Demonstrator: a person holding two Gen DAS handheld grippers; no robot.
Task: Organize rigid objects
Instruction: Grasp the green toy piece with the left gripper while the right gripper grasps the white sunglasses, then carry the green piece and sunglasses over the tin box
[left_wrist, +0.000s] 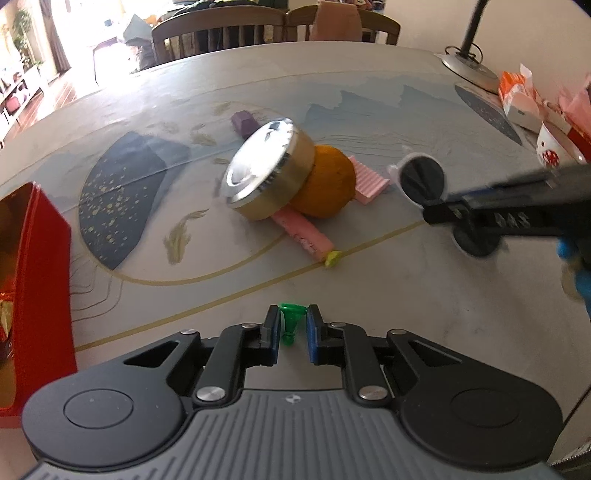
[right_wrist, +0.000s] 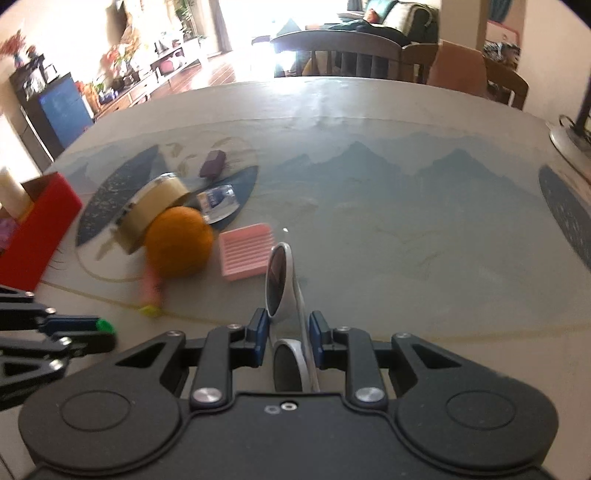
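The left gripper (left_wrist: 289, 328) is pinched on a small green plastic cone-shaped piece (left_wrist: 291, 321), held between its blue pads just above the patterned grey tablecloth (left_wrist: 369, 295). The right gripper (right_wrist: 283, 334) is clamped on a pair of white-framed sunglasses with round dark lenses (right_wrist: 282, 284); one lens stands up ahead of the fingers and the other sits back between them. In the left wrist view the same sunglasses (left_wrist: 421, 177) hang at about 2 o'clock, carried in from the right.

The pile of loose things lies mid-table. A round gold tin with a shiny silver lid (left_wrist: 267, 168) leans tilted against an orange ball (left_wrist: 325, 184), touching it. A long pink bar (left_wrist: 303, 232) runs out from under both toward 5 o'clock, and a small yellow-green piece (left_wrist: 332, 258) lies at its near end. A pink ribbed square tray (right_wrist: 245, 254) lies just beside the ball on its far right side. A small purple block (left_wrist: 243, 122) sits behind the tin at 11 o'clock. In the right wrist view a small clear packet with a blue label (right_wrist: 218, 199) shows behind the tin; its print is too blurred to read.

A red open-topped box (left_wrist: 40, 277) stands at the table's left edge, at 9 o'clock. Between it and the pile the cloth lies bare, as does the wide stretch right of the pink tray toward the far rim. A lamp base (left_wrist: 469, 70) and orange-and-white packets (left_wrist: 521, 96) crowd the far right corner; no lettering on them can be made out. Wooden chairs (left_wrist: 218, 33) line the far edge.
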